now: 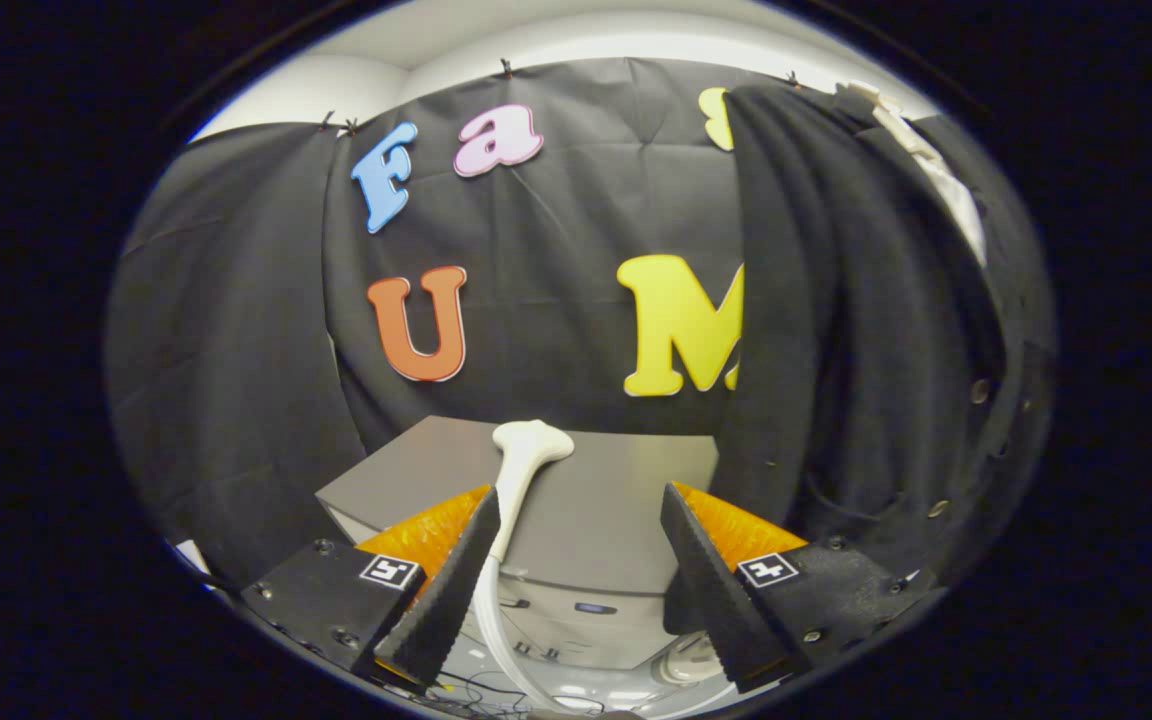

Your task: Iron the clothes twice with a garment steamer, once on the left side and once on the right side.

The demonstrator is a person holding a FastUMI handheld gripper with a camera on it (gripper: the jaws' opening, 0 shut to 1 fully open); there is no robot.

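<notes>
We see a grey table (626,480) in front of the black cloth wall (556,230), which hangs in folds and is clipped along its top edge. Above the cloth, a pale wall and ceiling (536,30). Below the table's front edge, a white unit with small dark slots (576,610), and thin dark cables (481,690) trailing on the pale floor.
</notes>
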